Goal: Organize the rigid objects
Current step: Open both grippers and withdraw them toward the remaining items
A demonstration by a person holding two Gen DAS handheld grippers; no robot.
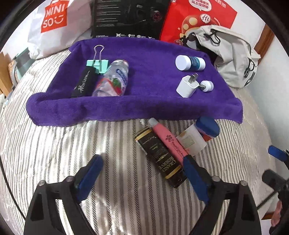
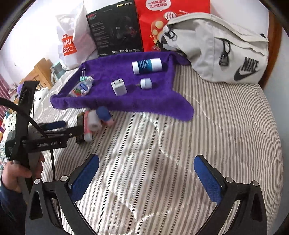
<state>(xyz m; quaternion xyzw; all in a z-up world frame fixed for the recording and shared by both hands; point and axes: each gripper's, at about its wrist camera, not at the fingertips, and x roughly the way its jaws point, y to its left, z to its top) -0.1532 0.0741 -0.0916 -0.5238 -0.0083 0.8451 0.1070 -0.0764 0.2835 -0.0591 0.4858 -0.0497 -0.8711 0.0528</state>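
A purple towel [image 1: 144,108] [image 2: 148,104] lies on the striped bed. On its left sit a teal binder clip [image 1: 98,64], a black Horizon case [image 1: 83,82] and a clear bottle [image 1: 112,79]. On its right lie a blue-and-white tube [image 1: 189,62] [image 2: 147,66], a white charger plug [image 1: 187,85] [image 2: 118,87] and a small white cap [image 1: 206,86] [image 2: 145,83]. In front of the towel lie a black Grand Reserve box [image 1: 160,157], a pink tube [image 1: 169,142], a white stick [image 1: 191,141] and a blue-capped item [image 1: 207,127]. My left gripper [image 1: 142,164] is open, its right finger touching the box. My right gripper [image 2: 146,166] is open over bare bedding.
At the back stand a white Miniso bag [image 1: 54,23], a black headset box [image 1: 126,16] and a red bag [image 1: 195,16]. A grey Nike bag [image 2: 225,50] lies at the back right. A hand [image 2: 16,173] holds the left gripper's handle.
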